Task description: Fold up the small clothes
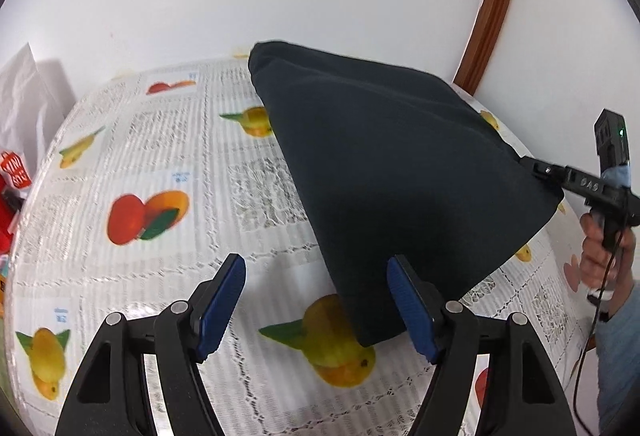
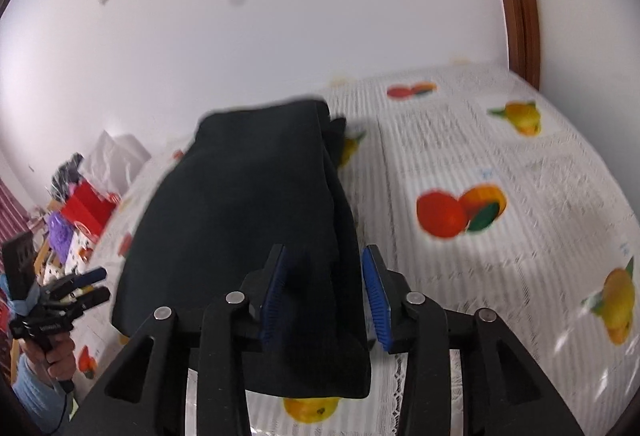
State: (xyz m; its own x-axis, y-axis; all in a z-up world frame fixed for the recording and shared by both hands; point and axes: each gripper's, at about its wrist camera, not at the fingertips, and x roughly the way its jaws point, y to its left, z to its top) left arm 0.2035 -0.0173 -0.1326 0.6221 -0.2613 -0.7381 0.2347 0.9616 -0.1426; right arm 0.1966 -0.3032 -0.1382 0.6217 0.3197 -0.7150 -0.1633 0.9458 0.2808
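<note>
A dark navy folded garment [image 1: 392, 172] lies partly lifted over a table with a fruit-print cloth [image 1: 160, 164]. My left gripper [image 1: 316, 302] is open; the garment's near corner lies just inside its right finger [image 1: 412, 312], not pinched. My right gripper [image 2: 326, 288] has its blue pads on both sides of a thick fold of the garment [image 2: 248, 212] and holds that edge up. In the left wrist view the right gripper [image 1: 536, 166] pinches the garment's right edge. The left gripper [image 2: 86, 286] also shows in the right wrist view, open and apart from the cloth.
A white wall stands behind the table, with a brown wooden frame [image 1: 496, 0] at the right. A white bag [image 1: 24, 104] and red packaging [image 2: 86, 210] sit past the table's left end. The tablecloth [image 2: 500, 176] spreads to the right of the garment.
</note>
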